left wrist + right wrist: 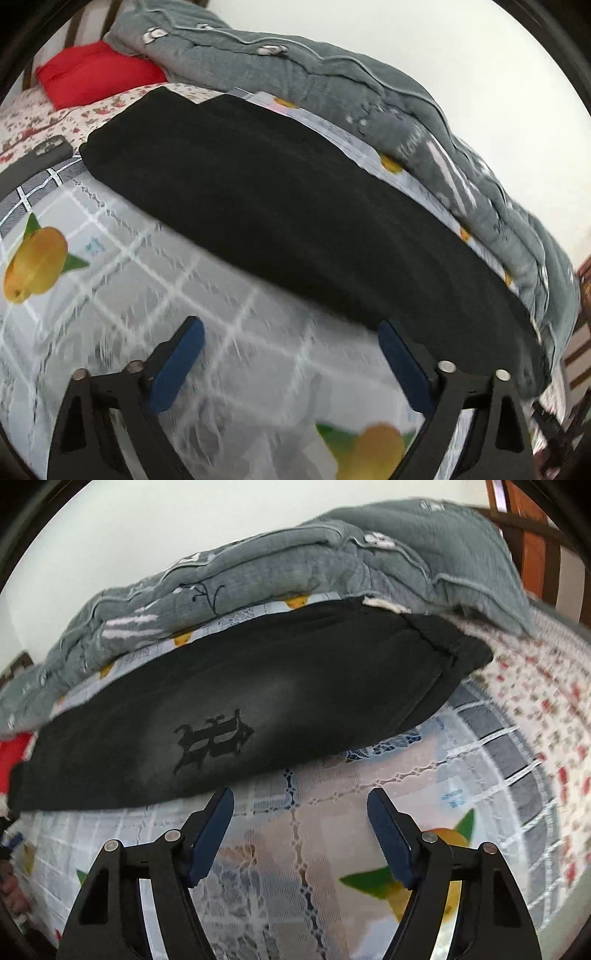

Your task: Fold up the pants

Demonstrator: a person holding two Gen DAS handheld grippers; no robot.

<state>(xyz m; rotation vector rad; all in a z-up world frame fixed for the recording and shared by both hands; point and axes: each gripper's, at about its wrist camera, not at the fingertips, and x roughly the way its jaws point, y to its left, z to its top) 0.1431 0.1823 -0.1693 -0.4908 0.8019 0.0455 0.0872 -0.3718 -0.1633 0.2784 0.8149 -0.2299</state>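
Bedroom, pale wall behind. Work surface is a bed (122, 266) under a checked cover printed with yellow fruit and green leaves; a floral sheet shows past the cover's edge. All places below are given from the pants.

Pants (295, 221): black, laid out long and flat on the cover, apparently already folded leg over leg. Waistband end with a stitched seam lies toward the floral sheet in the right wrist view. Bunched grey quilt (332, 85) runs along the far side of the pants, just beside them. Red pillow (92, 75) past one end of the pants, near the headboard. Dark phone (50, 147) just off that same end.

Left gripper (291, 328): jaws wide apart, holding nothing, on the near side of the pants, right jaw tip close to the hem edge. Right gripper (301, 799): jaws also spread wide, empty, near side of the pants, left jaw tip almost at the fabric edge.

Step in hand, as judged: take the near edge at two points for the next fold. Advice: slide one jaw under all layers, pinch only pants and not the lacy cover, lift both ends evenly, keep the fold line square.

Writing: a black printed emblem (214, 742) on the pants, an arrow-like figure, no legible letters. Small blue print on the cover, too blurred to read.
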